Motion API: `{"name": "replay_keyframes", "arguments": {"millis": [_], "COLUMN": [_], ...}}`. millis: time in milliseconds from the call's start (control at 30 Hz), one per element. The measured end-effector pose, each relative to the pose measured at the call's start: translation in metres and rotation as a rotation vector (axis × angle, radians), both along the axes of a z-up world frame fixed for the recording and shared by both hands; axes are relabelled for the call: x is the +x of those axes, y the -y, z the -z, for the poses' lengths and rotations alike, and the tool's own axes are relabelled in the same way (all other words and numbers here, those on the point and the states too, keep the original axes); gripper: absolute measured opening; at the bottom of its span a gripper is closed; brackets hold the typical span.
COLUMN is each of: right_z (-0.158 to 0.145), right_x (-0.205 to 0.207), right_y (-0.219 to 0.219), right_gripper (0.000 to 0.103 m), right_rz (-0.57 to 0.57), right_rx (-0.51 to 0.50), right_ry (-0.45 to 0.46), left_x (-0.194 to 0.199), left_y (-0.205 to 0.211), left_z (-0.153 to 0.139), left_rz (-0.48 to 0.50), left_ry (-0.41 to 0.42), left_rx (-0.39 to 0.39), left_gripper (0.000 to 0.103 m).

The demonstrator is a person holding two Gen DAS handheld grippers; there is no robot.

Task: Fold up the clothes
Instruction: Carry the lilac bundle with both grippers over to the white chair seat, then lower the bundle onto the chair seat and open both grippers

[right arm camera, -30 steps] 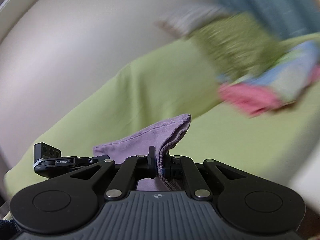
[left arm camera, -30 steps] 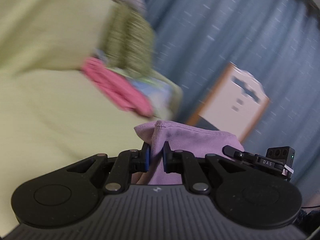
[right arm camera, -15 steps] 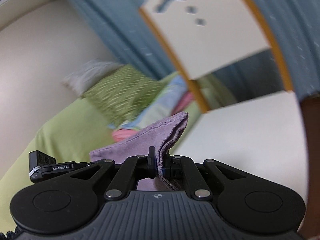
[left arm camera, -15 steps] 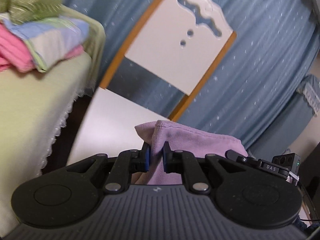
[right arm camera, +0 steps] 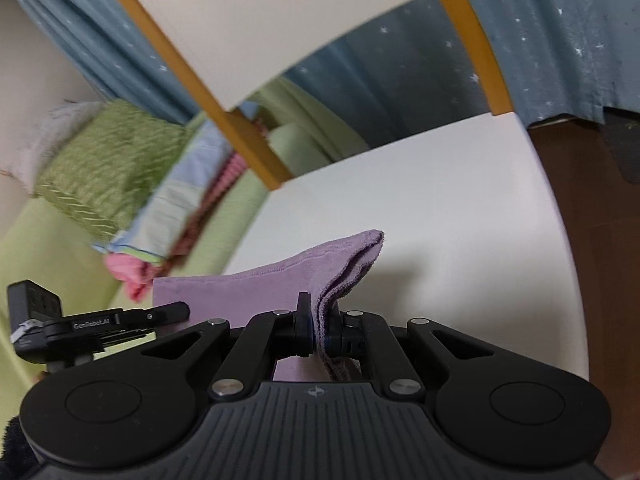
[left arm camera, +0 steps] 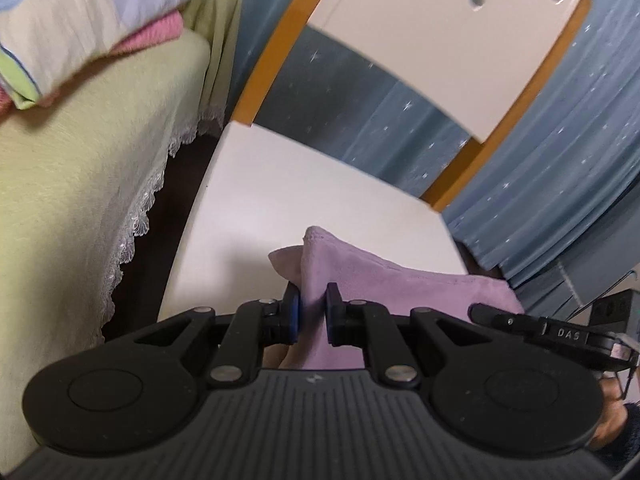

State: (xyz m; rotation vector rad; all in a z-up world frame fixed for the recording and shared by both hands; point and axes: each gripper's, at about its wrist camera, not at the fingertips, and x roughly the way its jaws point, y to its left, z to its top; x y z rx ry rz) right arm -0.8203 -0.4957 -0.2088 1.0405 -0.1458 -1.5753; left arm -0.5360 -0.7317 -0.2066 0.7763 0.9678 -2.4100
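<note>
We hold the purple cloth [left arm camera: 400, 284] above the white chair seat [left arm camera: 280, 192] beside the bed [left arm camera: 80, 184]. Our left gripper [left arm camera: 311, 312] has its jaws clamped on one folded corner, and our right gripper [right arm camera: 318, 330] has its jaws pinched tight on the other.

Two short markings, each on a black side arm

In the left wrist view, white letters "DAS" stand on the black arm [left arm camera: 560, 332] that reaches out at the lower right, beside the purple cloth [left arm camera: 400, 288]; a small label at that arm's far end is too blurred to read. In the right wrist view, white letters "GenRobot.AI" stand on the black arm [right arm camera: 104, 322] at the lower left, which carries a small black box [right arm camera: 34, 310]. A small emblem sits at the middle of each ribbed grey body, with no letters to read.
</note>
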Motion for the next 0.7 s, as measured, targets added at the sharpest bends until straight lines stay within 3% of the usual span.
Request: {"name": "replay_keyframes", "arguments": {"millis": [133,167,233,267,300,367,467,533,567,700], "right_z": [0.011,0.013,0.014,0.013,0.012,0.003,-0.015,-0.020,-0.019,0.002], "right_x": [-0.003,-0.002,0.000,0.001,0.002,0.007,0.031,0.057,0.072,0.116], "right_y": [0.011,0.012,0.010,0.008,0.005,-0.011,-0.043,-0.062,-0.069,-0.081], "right_gripper": [0.006,0.010,0.024,0.044,0.055,0.055,0.055,0.053,0.046,0.039], "right_rz": [0.016,0.020,0.057,0.088,0.118,0.170,0.199,0.152,0.114,0.010], "right_rx": [0.042,0.049,0.075,0.091,0.107,0.078,0.023,-0.012,-0.009,0.042], "right_ry": [-0.007,-0.013,-0.064,-0.102,-0.141,-0.227,-0.351,-0.405,-0.416,-0.428], "left_x": [-0.015,-0.017,-0.011,-0.007,0.003,0.026,0.052,0.057,0.059,0.054], "left_y": [0.011,0.013,0.017,0.019,0.020,0.020,-0.006,-0.037,-0.052,-0.092], "left_z": [0.012,0.014,0.010,0.007,0.002,-0.009,-0.024,-0.026,-0.027,-0.011], "left_rz": [0.006,0.003,-0.023,-0.040,-0.063,-0.094,-0.060,0.015,0.052,0.154], "left_ry": [0.041,0.051,0.069,0.073,0.064,0.041,0.065,0.089,0.101,0.126], "left_rx": [0.004,0.004,-0.030,-0.049,-0.060,-0.084,-0.197,-0.287,-0.330,-0.377], "left_gripper": [0.013,0.014,0.019,0.027,0.029,0.027,0.026,0.024,0.023,0.021]}}
